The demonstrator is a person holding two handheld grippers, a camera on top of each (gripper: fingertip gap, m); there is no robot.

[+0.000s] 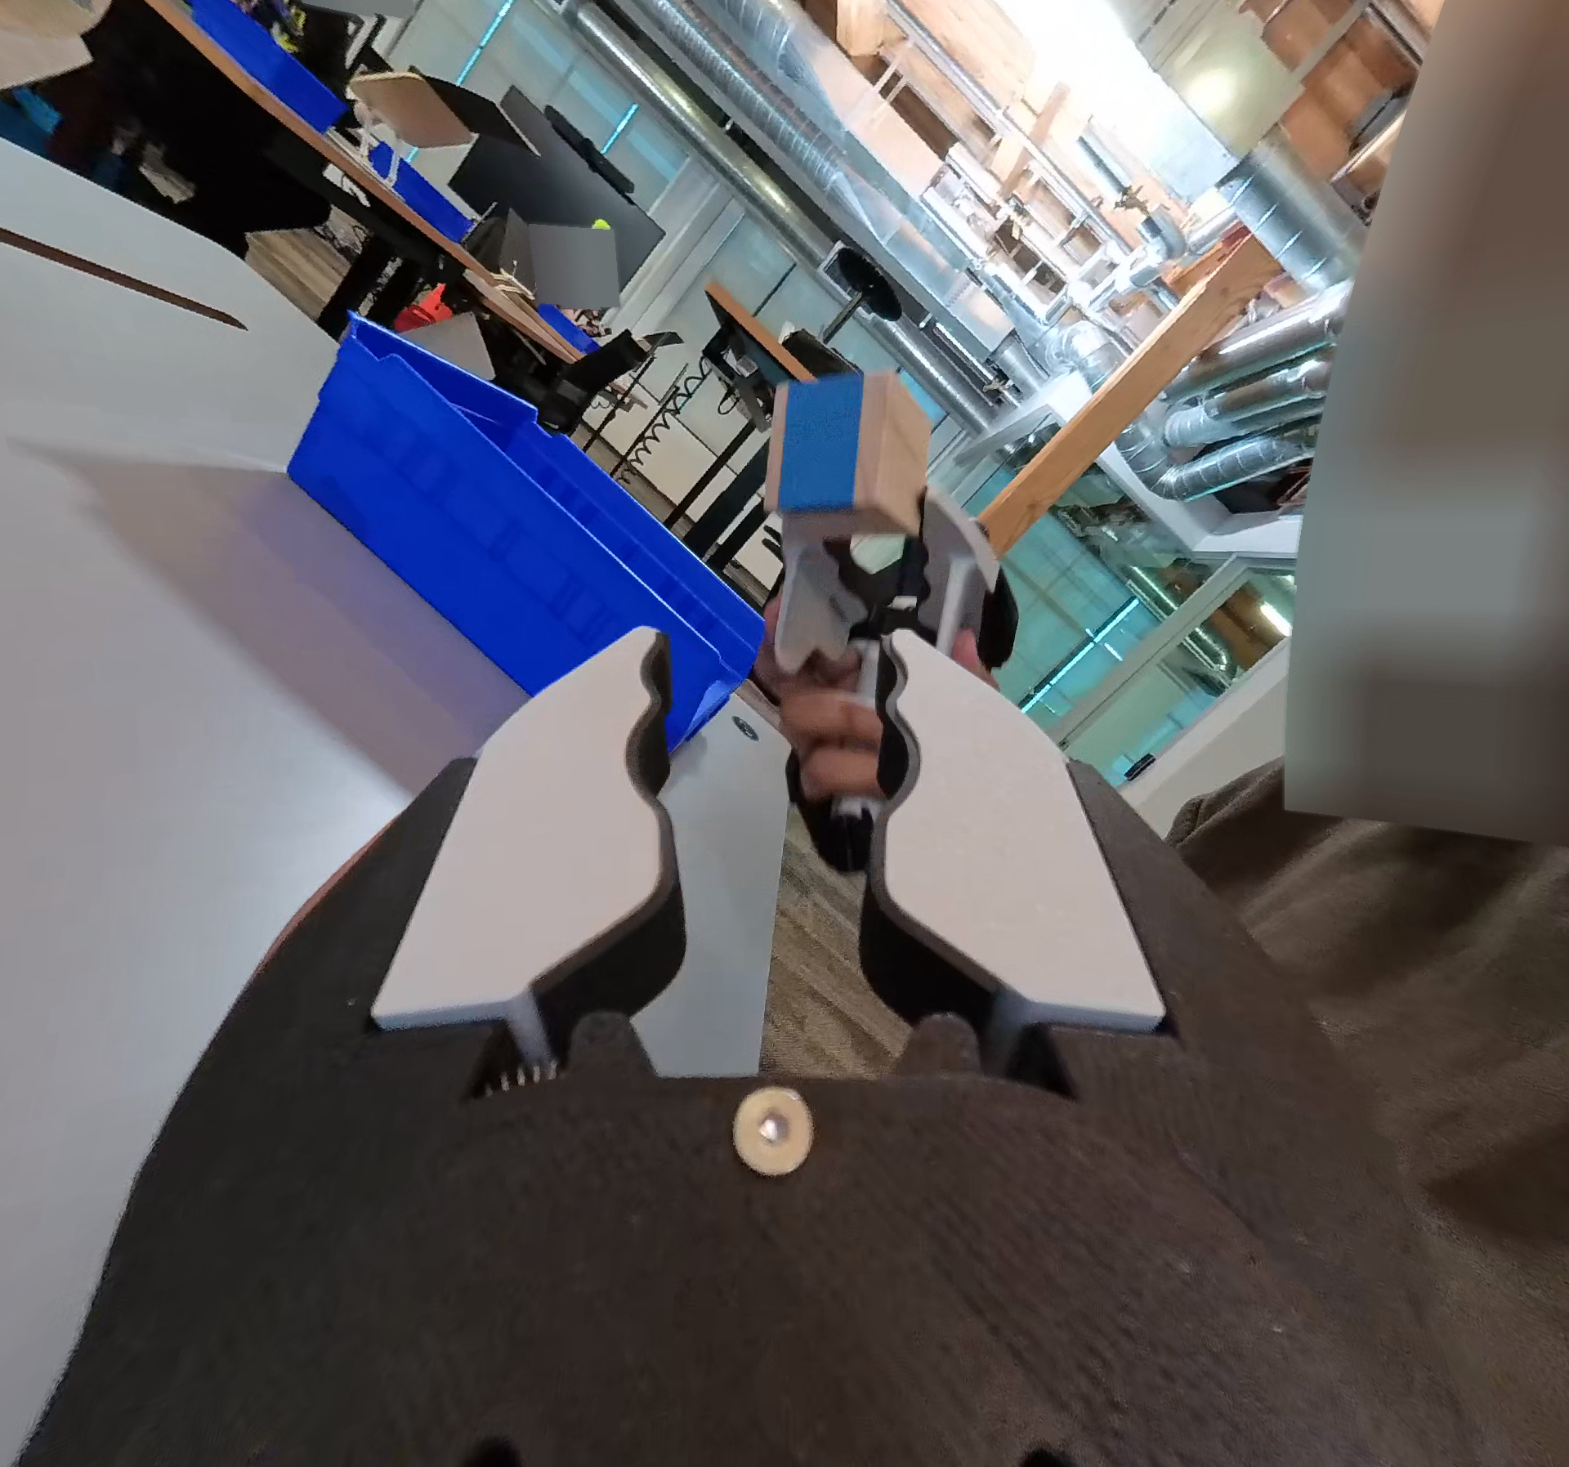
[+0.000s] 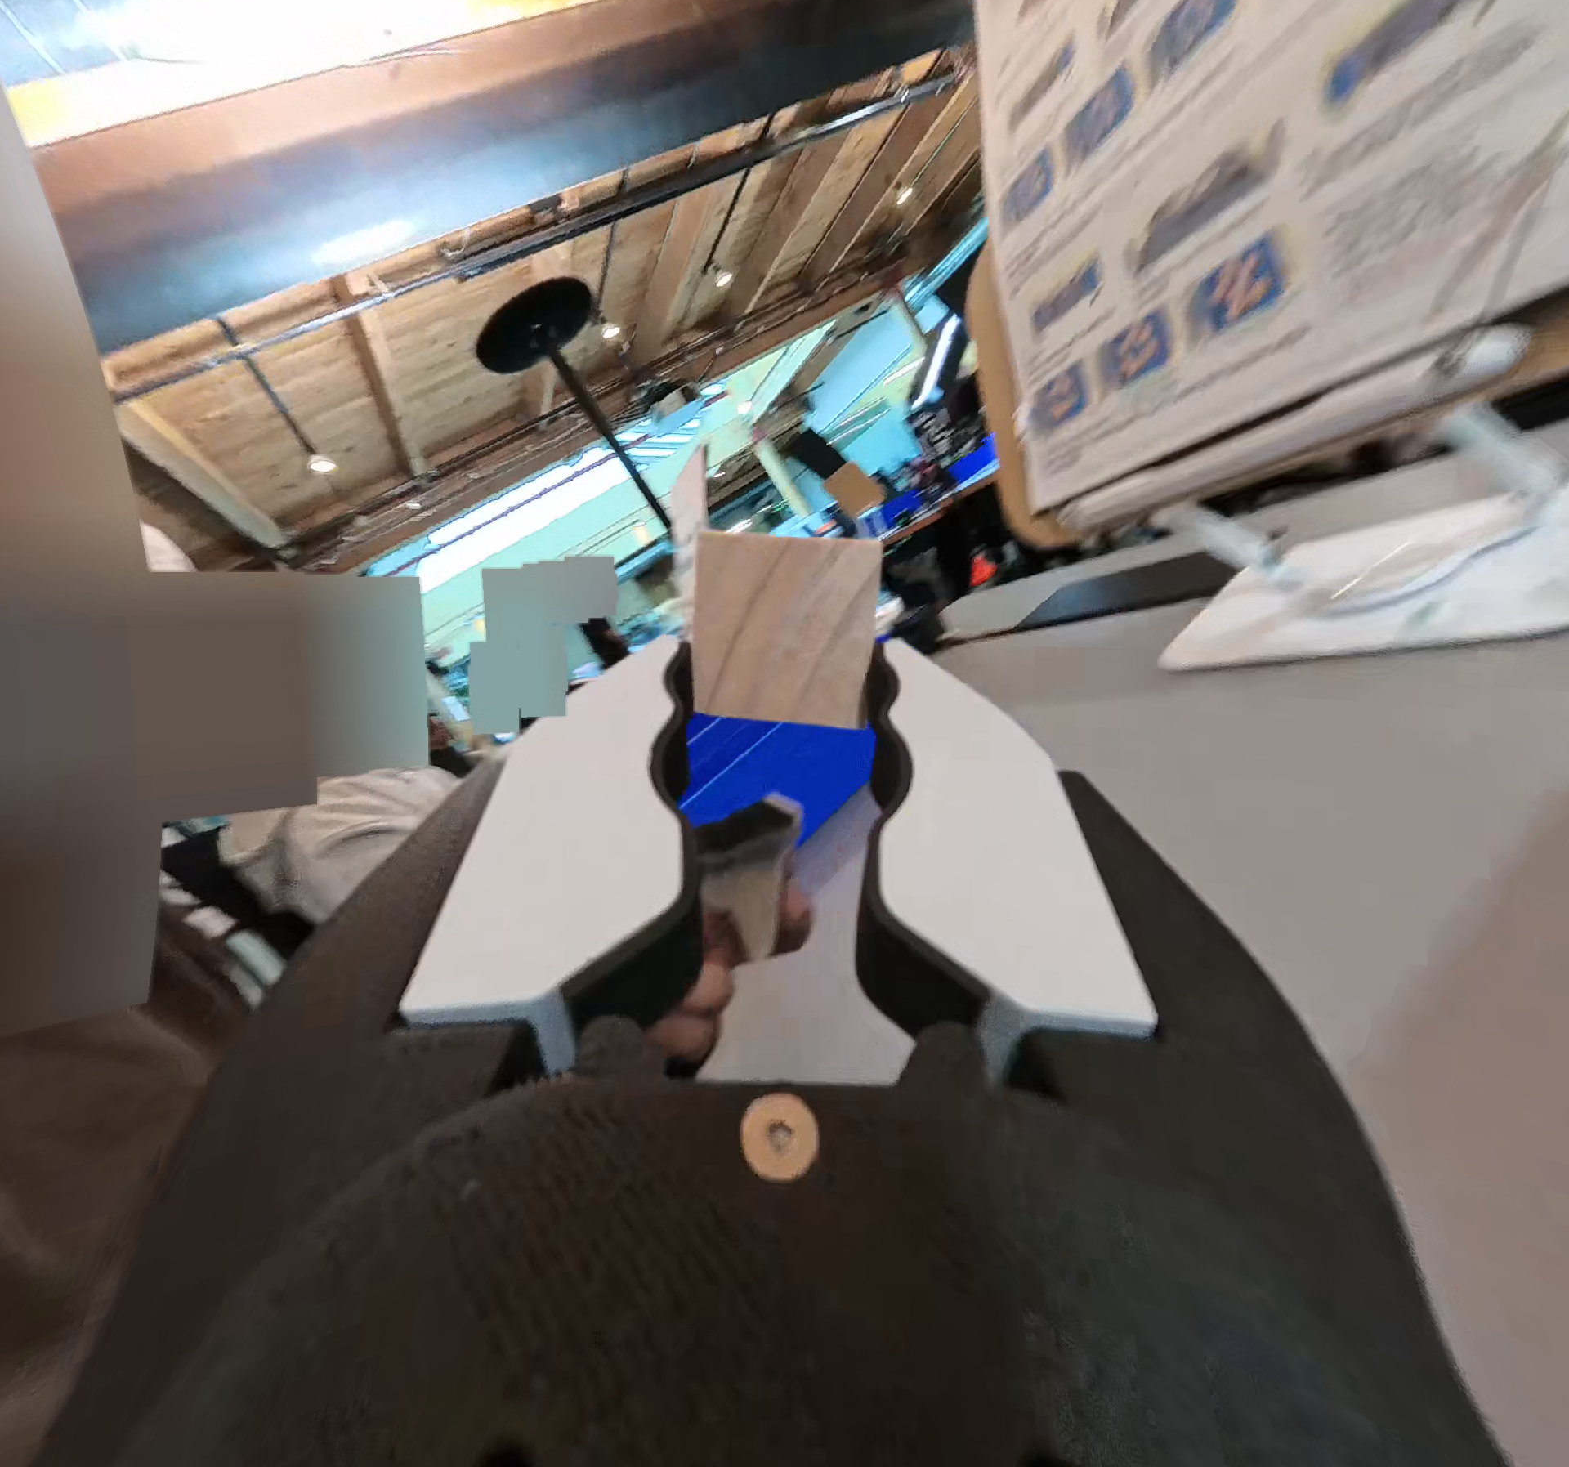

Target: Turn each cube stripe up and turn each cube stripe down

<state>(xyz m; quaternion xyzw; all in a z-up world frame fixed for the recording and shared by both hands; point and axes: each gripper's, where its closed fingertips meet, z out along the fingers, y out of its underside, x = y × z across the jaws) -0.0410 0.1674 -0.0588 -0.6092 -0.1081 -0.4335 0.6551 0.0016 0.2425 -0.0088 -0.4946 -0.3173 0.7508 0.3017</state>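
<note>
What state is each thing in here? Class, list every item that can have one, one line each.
Left gripper: open, holding nothing.
Right gripper: shut on the cube, raised in the air.
Cube: clamped between the fingers, off the table, blue stripe showing on one face.
Blue bin: resting on the table, contents hidden.

A: What sits on the pale grey surface [image 1: 153,662]?

B: A blue plastic bin [image 1: 509,526], near its far edge. Beyond it stand long desks [image 1: 357,169] with dark monitors [image 1: 552,169].

A: And overhead?

B: Silver ducts [image 1: 764,68] under wooden beams [image 1: 1129,399]. In the right wrist view, a blurred printed sheet [image 2: 1256,178] leans on a white stand [image 2: 1375,577], and a black disc on a pole [image 2: 535,322] hangs from the wooden ceiling.
</note>
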